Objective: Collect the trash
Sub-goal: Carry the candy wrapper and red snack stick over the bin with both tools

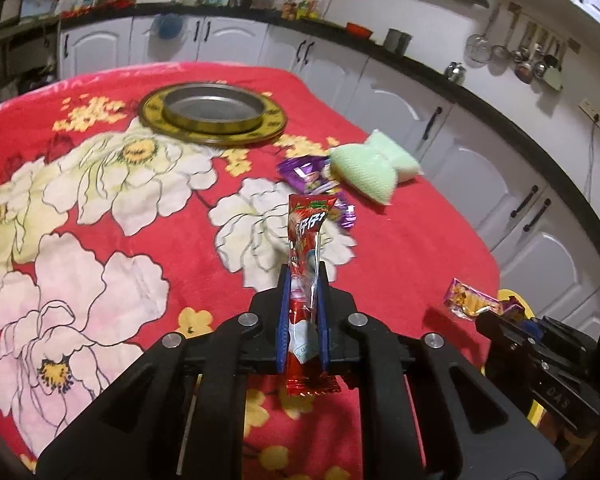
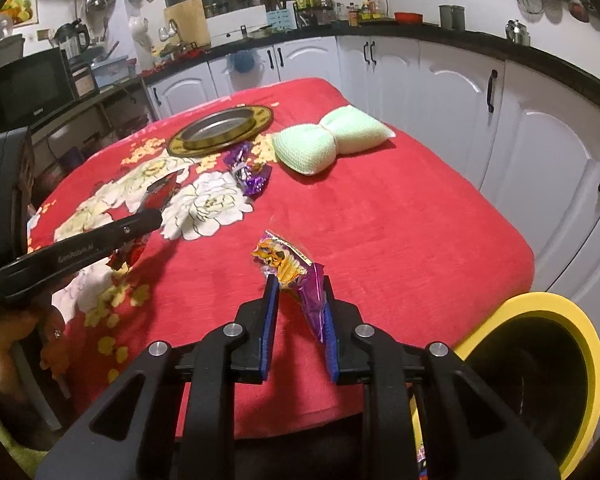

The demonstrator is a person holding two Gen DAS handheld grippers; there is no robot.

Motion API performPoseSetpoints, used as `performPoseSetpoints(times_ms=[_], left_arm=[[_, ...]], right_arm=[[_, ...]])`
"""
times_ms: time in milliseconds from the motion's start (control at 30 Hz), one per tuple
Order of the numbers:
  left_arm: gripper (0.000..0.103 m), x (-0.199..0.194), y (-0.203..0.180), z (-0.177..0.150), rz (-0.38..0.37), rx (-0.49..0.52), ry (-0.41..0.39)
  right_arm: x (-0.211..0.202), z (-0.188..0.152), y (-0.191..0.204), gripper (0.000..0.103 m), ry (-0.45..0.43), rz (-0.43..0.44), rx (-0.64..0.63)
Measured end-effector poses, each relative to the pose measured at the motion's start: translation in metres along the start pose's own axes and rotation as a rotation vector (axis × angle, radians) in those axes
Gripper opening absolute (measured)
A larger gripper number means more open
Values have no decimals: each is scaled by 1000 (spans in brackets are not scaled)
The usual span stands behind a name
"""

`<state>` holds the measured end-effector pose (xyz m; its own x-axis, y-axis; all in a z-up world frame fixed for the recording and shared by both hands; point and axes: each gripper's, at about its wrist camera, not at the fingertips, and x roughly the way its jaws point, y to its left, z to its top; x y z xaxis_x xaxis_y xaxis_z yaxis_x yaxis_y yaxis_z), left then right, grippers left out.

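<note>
My left gripper is shut on a long red snack wrapper, held upright above the red floral tablecloth. From the right wrist view the left gripper reaches in from the left with the red wrapper at its tip. My right gripper is shut on a purple and orange wrapper, lifted off the cloth near the table's front edge. The left wrist view shows the right gripper with that wrapper sticking out. Crumpled purple wrappers lie mid-table.
A pale green mesh sponge lies beside the purple wrappers. A round metal tray sits at the far end. A yellow-rimmed bin stands off the table's front right corner. White cabinets run behind.
</note>
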<state>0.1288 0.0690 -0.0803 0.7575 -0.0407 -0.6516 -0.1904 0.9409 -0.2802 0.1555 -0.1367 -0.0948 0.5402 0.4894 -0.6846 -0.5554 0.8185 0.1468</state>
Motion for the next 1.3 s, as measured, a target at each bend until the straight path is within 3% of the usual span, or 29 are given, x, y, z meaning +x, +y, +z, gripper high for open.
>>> performPoseSetpoints(times_ms=[667,1300], left_arm=[[7,-25,-81,-12,-145,166,-23],[7,-20,-157,-43,-249,356,36]], right_arm=[[-71,-18,-55,19,-94,-97,137],[-107,-52,-119,19,-123,-204,271]])
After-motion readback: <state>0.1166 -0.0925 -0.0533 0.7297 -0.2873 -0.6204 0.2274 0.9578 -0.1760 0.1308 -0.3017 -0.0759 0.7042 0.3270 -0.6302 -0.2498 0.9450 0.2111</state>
